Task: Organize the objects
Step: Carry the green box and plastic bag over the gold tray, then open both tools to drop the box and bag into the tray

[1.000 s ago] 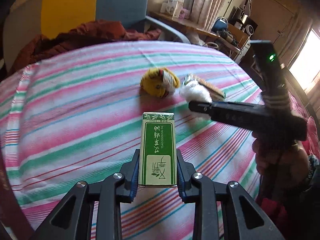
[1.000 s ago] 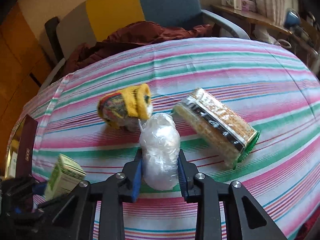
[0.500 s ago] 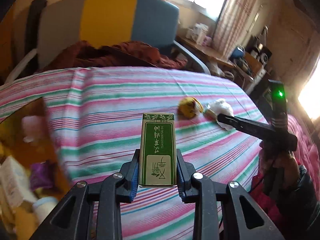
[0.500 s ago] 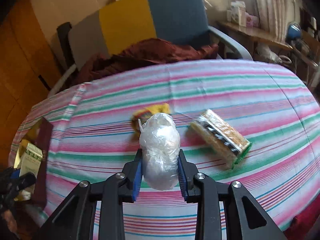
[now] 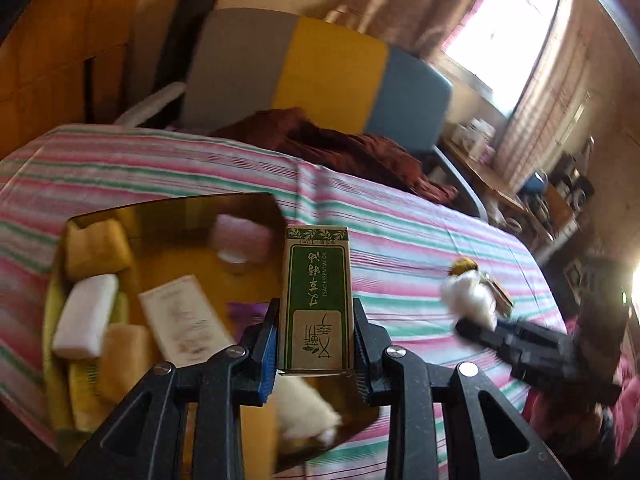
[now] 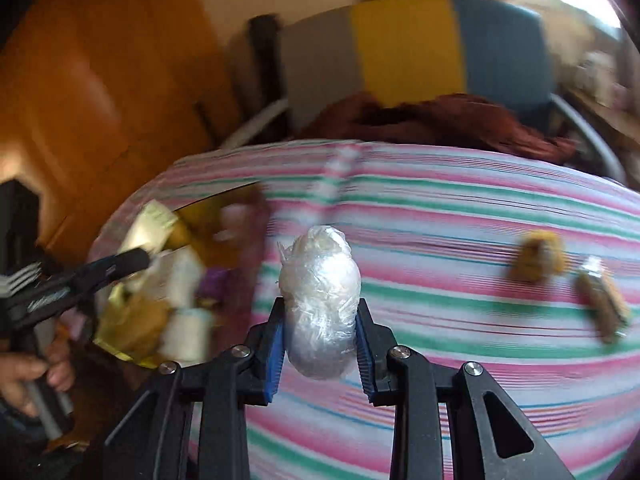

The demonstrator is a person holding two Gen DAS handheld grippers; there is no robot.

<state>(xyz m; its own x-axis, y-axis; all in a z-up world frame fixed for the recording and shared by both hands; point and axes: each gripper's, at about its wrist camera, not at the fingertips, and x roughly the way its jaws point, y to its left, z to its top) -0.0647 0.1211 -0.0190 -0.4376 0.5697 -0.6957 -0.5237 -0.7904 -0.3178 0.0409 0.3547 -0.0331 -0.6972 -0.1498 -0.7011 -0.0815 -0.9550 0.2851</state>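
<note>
Striped cloth (image 5: 420,236) in pink, green and white covers the worktop, with one chair (image 5: 320,68) in grey, yellow and blue panels behind it and one rust-red garment (image 5: 340,148) heaped at the far edge.

One gold tray (image 5: 172,208) sits on the cloth; everything below is placed from it. Inside it, the left view shows two yellow pads (image 5: 96,248), one white bar (image 5: 86,322), one pink lump (image 5: 240,232), one white leaflet (image 5: 184,320) and a purple scrap, all blurred; other pieces at the tray's near end are too smeared to count.

One left gripper (image 5: 316,344) is above the tray's near right part, its jaws pinching one green box (image 5: 318,300), upright, printed side toward the camera. From the right view the same gripper (image 6: 132,258) reaches over the tray from its left side, the box (image 6: 150,224) a pale blur at its tip, and one hand (image 6: 28,376) grips its handle.

One right gripper (image 6: 320,344) is just to the right of the tray, above the cloth, its jaws pinching one clear plastic bundle (image 6: 320,300), crumpled and egg-shaped. In the left view it (image 5: 466,320) shows to the right of the tray with the bundle (image 5: 468,296) white at its tip.

Well to the right of the tray, two things lie on the cloth: one yellow toy (image 6: 538,256) and, just beyond it, one cracker packet (image 6: 604,304). They lie near each other; blur hides whether they touch.
</note>
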